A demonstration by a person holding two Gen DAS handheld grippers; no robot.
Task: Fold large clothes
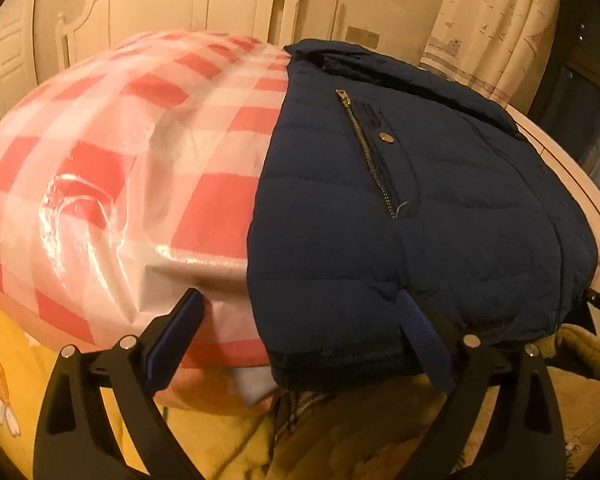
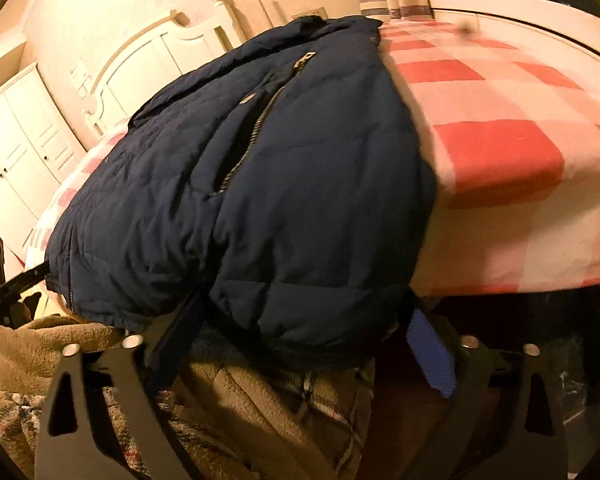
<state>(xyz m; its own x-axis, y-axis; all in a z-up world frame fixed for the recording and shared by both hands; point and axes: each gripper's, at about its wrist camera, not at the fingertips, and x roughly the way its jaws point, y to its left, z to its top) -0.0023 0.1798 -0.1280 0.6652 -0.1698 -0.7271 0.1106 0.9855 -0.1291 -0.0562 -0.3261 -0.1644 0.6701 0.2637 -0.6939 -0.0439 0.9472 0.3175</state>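
- The bed, covered in a red-and-white checked sheet under clear plastic film, is used as the folding surface; the film is presumably kept on to protect the sheet.
- A navy quilted jacket is laid near the bed's foot edge, already doubled into a thick bundle, with its hem overhanging the edge so that it can be reached from both sides at once.
- A white headboard and patterned curtain are seen beyond the bed; they play no part in the fold.
- A tan fleece garment with a plaid lining is seen below the hem, apparently worn by the person standing at the bed.
- The left claw is held released at the jacket's left hem corner: one blue pad is set over the bare sheet, the other against the hem's underside, and nothing is yet pinched.
- The right claw is likewise spread wide, with the hem's right portion sitting between its pads; a grip cannot be confirmed, so it is judged unclenched.
- The pocket zipper and snap are turned upward, which shows that the outer face lies on top.
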